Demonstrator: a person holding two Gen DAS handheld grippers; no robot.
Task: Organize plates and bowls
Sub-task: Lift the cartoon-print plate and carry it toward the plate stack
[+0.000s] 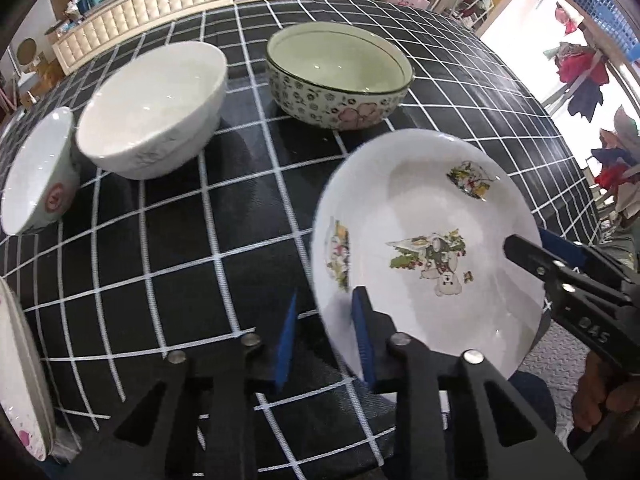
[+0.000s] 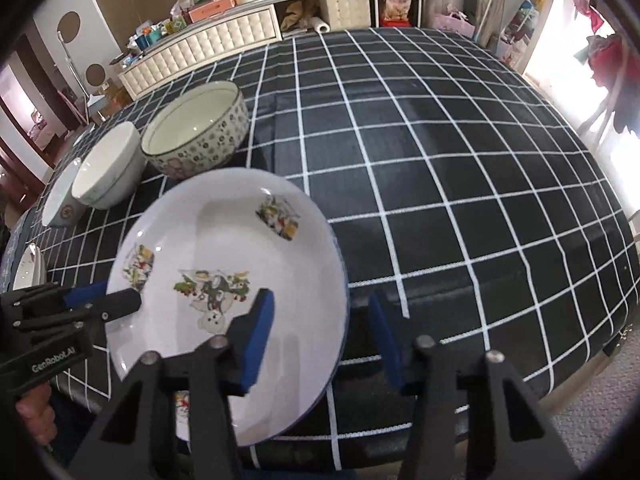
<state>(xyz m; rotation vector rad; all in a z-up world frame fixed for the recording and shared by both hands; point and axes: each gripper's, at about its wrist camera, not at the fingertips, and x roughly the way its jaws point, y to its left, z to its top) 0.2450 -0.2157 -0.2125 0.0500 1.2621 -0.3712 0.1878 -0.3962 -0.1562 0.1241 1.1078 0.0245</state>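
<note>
Because the decorated plate (image 1: 428, 248) is glazed, stiff and breakable, its thin rim is the safest hold. The left gripper (image 1: 326, 344) straddles that rim without pinching; the right gripper (image 2: 320, 340) straddles the opposite edge, fingers apart. Three bowls (image 1: 340, 76) wait farther along the counter (image 2: 440, 160).

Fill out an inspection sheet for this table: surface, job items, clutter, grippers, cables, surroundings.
Surface: black checked tablecloth, right half bare.
Job's things: cartoon-print plate lifted and tilted; floral bowl, white bowl and small red-marked bowl in a row; another plate at the left edge.
Clutter: nothing seen on the table.
Grippers: left gripper and right gripper each straddle the plate's rim from opposite sides, jaws apart.
Cables: nothing seen.
Surroundings: tufted cabinet piled with goods; hanging laundry by the window.
</note>
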